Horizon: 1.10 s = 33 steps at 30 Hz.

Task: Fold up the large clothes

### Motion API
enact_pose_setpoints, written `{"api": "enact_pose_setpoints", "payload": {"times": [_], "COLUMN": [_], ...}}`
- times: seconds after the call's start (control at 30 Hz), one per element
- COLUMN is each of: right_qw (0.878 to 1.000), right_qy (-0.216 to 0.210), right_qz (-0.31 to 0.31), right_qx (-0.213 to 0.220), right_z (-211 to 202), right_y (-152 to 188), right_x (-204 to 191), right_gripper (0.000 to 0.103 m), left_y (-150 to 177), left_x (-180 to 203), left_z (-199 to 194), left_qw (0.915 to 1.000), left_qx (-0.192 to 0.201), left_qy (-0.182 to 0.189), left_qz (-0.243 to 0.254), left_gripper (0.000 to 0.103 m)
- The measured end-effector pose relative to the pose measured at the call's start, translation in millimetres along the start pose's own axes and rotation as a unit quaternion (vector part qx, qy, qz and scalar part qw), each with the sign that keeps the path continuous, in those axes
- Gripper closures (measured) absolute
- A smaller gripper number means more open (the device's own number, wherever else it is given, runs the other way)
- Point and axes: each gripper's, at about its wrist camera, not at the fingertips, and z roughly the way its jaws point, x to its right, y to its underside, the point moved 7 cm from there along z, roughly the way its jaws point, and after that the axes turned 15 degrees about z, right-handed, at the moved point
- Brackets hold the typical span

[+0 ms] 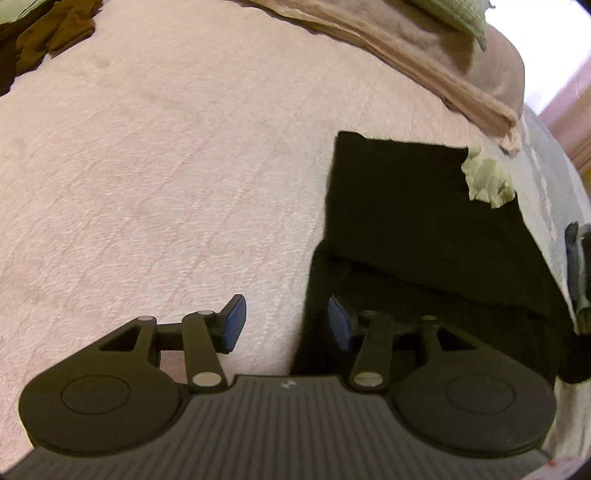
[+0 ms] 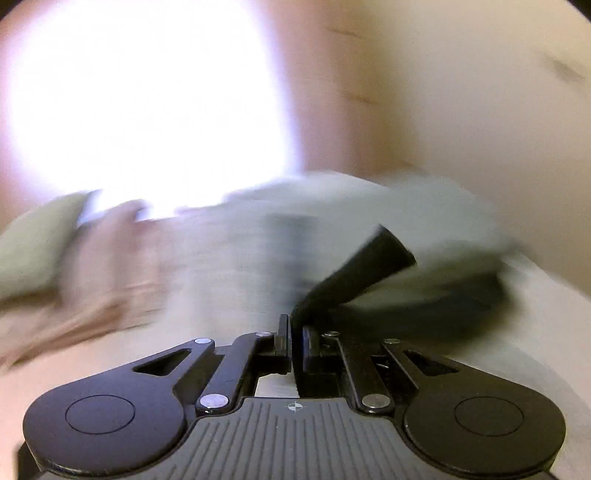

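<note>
In the left wrist view a black garment [image 1: 424, 221] lies partly folded on the right side of a pale pink bed cover [image 1: 147, 184]. My left gripper [image 1: 287, 325] hangs open just above the cover at the garment's left edge, with nothing between its blue pads [image 1: 234, 325]. The right wrist view is badly blurred. In it my right gripper [image 2: 295, 343] is shut on a flap of the black garment [image 2: 351, 273], which rises out from between the closed pads and trails off to the right.
A tan blanket [image 1: 443, 55] and a green pillow [image 1: 454, 14] lie along the far edge of the bed. A crumpled pale green cloth [image 1: 487, 181] sits at the black garment's far corner. A brown garment [image 1: 48, 33] lies at the far left. A bright window [image 2: 140, 103] glares behind.
</note>
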Motion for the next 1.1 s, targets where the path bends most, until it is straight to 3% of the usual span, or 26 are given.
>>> {"api": "enact_pose_setpoints", "payload": {"times": [0.07, 0.13, 0.2, 0.23, 0.27, 0.3, 0.4, 0.5, 0.67, 0.8, 0.87, 0.9, 0.93, 0.97, 1.0, 1.1], "right_qw": [0.994, 0.980, 0.949, 0.934, 0.918, 0.904, 0.887, 0.898, 0.924, 0.925, 0.925, 0.928, 0.931, 0.934, 0.936, 0.940], "right_qy": [-0.088, -0.168, -0.254, -0.261, -0.251, -0.238, -0.195, -0.140, -0.040, 0.024, 0.039, 0.037, 0.033, 0.031, 0.032, 0.024], "right_qz": [-0.054, -0.102, -0.166, -0.206, -0.250, -0.278, -0.310, -0.296, -0.258, -0.272, -0.273, -0.269, -0.265, -0.262, -0.263, -0.269], "right_qx": [-0.015, -0.034, -0.087, -0.130, -0.181, -0.220, -0.280, -0.293, -0.281, -0.264, -0.259, -0.256, -0.250, -0.241, -0.232, -0.208], "right_z": [-10.6, -26.3, -37.9, -35.1, -28.1, -21.0, -3.2, 10.1, 31.4, 41.1, 26.9, 24.6, 18.7, 22.8, 20.8, 22.9], "right_y": [25.6, 59.0, 112.7, 143.2, 179.4, 211.6, 259.0, 257.5, 205.8, 184.1, 181.8, 178.8, 179.3, 177.1, 173.8, 165.2], "right_x": [-85.5, -151.7, -211.1, -230.0, -244.2, -249.2, -231.6, -195.7, -107.8, -54.2, -24.4, -16.8, -13.9, -12.4, -12.6, -14.5], "right_gripper": [0.101, 0.101, 0.097, 0.092, 0.074, 0.065, 0.061, 0.061, 0.061, 0.061, 0.061, 0.061, 0.061, 0.061, 0.061, 0.061], "left_y": [1.8, 2.8, 3.9, 5.1, 6.3, 6.8, 7.1, -2.2, -46.1, -75.7, -82.4, -84.4, -85.7, -86.8, -88.5, -93.5], "left_x": [-10.9, -22.9, -34.2, -40.0, -45.2, -48.5, -53.0, -45.2, -14.2, 4.5, 9.4, 12.0, 14.1, 16.3, 17.2, 18.3], "left_z": [-6.1, -10.2, -11.9, -11.9, -11.5, -10.9, -7.6, 0.7, 29.1, 64.2, 79.8, 85.5, 89.6, 91.8, 89.3, 70.5], "left_qw": [0.9999, 0.9996, 0.9991, 0.9989, 0.9988, 0.9988, 0.9987, 0.9986, 0.9960, 0.9947, 0.9950, 0.9947, 0.9948, 0.9947, 0.9947, 0.9927], "left_qx": [0.007, 0.012, 0.015, 0.013, 0.013, 0.013, 0.011, 0.018, 0.032, 0.027, 0.014, 0.009, 0.005, 0.003, 0.010, 0.046], "left_qy": [0.004, 0.003, 0.004, 0.003, 0.002, 0.002, 0.013, 0.038, 0.082, 0.081, 0.080, 0.081, 0.077, 0.074, 0.065, 0.064], "left_qz": [-0.012, -0.026, -0.039, -0.044, -0.047, -0.048, -0.048, -0.032, 0.014, 0.056, 0.059, 0.062, 0.067, 0.072, 0.079, 0.091], "left_gripper": [0.059, 0.059, 0.059, 0.059, 0.060, 0.060, 0.062, 0.064, 0.067, 0.067, 0.068, 0.074, 0.090, 0.092, 0.100, 0.101]}}
